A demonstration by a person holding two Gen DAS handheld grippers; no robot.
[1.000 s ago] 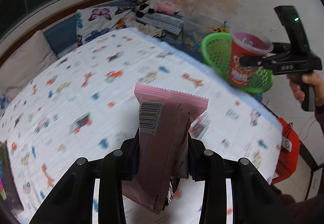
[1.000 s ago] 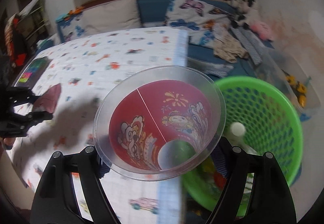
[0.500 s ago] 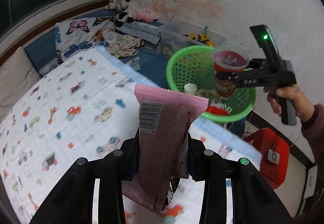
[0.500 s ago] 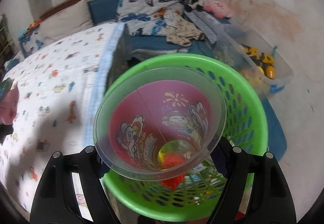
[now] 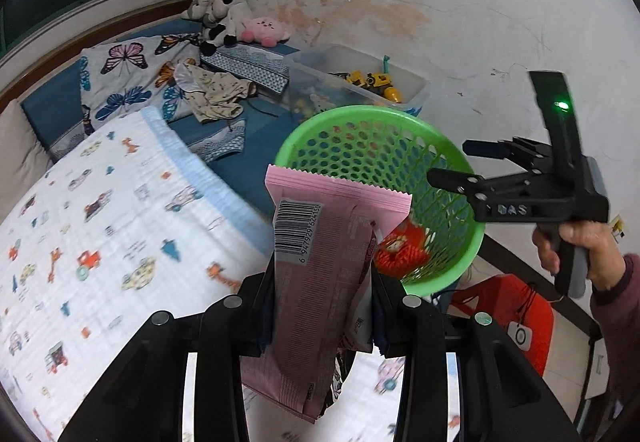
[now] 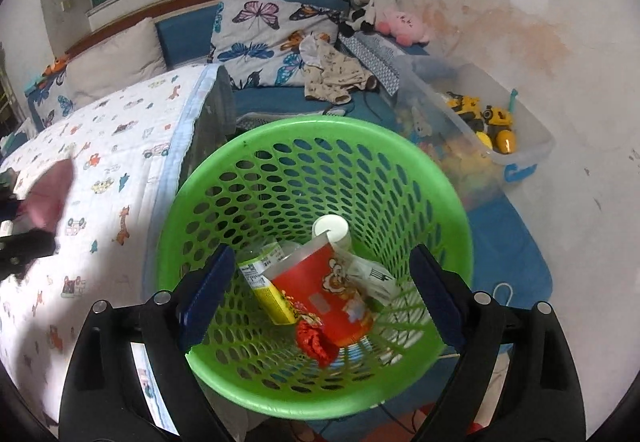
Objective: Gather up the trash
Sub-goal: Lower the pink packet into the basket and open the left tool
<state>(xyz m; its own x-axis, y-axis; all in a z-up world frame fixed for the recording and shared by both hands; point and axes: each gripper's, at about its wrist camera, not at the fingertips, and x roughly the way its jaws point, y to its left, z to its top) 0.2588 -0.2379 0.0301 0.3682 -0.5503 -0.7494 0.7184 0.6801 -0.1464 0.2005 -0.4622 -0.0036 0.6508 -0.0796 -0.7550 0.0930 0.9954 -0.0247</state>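
Left gripper [image 5: 320, 306] is clamped on a pink wrapper [image 5: 316, 282], whose bottom end hangs down out of sight behind the fingers. Right gripper [image 6: 320, 290] hangs wide apart over the green basket [image 6: 224, 178], where the red cup [image 6: 332, 298] lies among half-buried trash. Beyond: printed bedsheet [image 6: 120, 146], blue mattress, stained wall.
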